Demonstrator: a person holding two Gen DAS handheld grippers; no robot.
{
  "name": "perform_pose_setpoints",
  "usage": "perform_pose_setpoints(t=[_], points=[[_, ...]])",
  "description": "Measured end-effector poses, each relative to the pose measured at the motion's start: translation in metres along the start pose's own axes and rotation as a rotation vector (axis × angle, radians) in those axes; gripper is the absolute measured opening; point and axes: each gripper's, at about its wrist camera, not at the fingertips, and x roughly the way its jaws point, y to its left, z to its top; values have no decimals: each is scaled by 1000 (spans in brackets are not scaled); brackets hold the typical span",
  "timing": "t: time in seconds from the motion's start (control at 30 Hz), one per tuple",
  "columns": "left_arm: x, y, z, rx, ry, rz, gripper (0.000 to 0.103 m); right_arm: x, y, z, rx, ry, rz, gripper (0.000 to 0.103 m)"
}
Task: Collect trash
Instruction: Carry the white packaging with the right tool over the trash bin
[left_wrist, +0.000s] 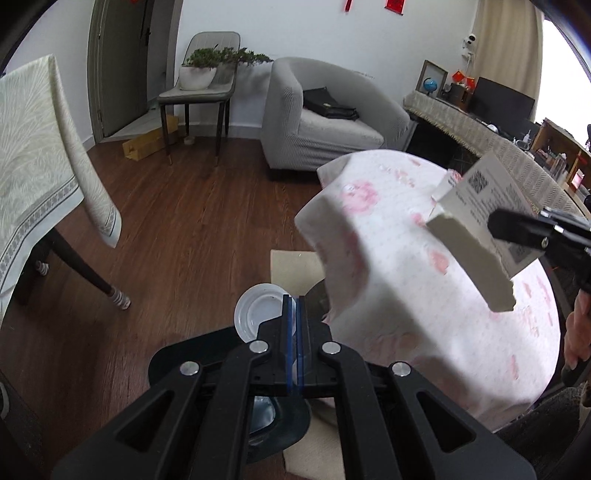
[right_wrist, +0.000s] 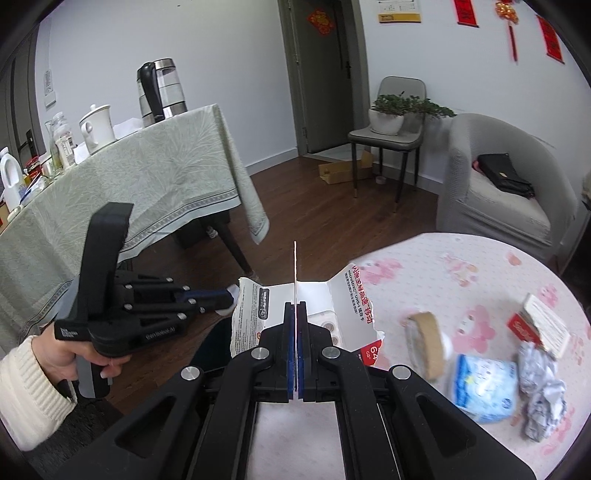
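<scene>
left hand-held gripper (left_wrist: 294, 314) jaws closed, right hand-held gripper (right_wrist: 295, 317) jaws pinched together, both raised

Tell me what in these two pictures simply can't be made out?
- Where the trash goes: in the left wrist view, the left tongs cover most of the white round plastic lid and the dark container under it.
- Small print on the torn white cardboard packaging: too small in the right wrist view, where the right tongs cover its middle.
- Blue-and-white soft packet and brown tape roll: blurred in the right wrist view.
</scene>
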Motion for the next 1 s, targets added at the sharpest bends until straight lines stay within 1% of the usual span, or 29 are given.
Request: perform_pose_setpoints(t=[0.13,0.27,0.37,0.47,0.57,0.7,0.8,1.0], points=[[6,13,-11,-3,41,20,2,13,11,4,-9,11,20,1],[16,24,-26,-5,94,41,2,23,22,9,0,13,68,1],[24,35,-38,-21,133,51,2,32,31,13,-6,17,79,1],[37,48,-53,-28,196,77,2,41,37,15,-5,26,88,1],[46,57,-62,-25,241,86,2,52,44,18,-7,43,95,1],[56,65,-76,-20,297,94,2,66,53,19,-11,65,101,1],[61,63,-87,0,336,101,2,76,59,19,-11,78,110,1],[67,71,-103,-3,397,108,2,94,69,18,-14,103,120,1]])
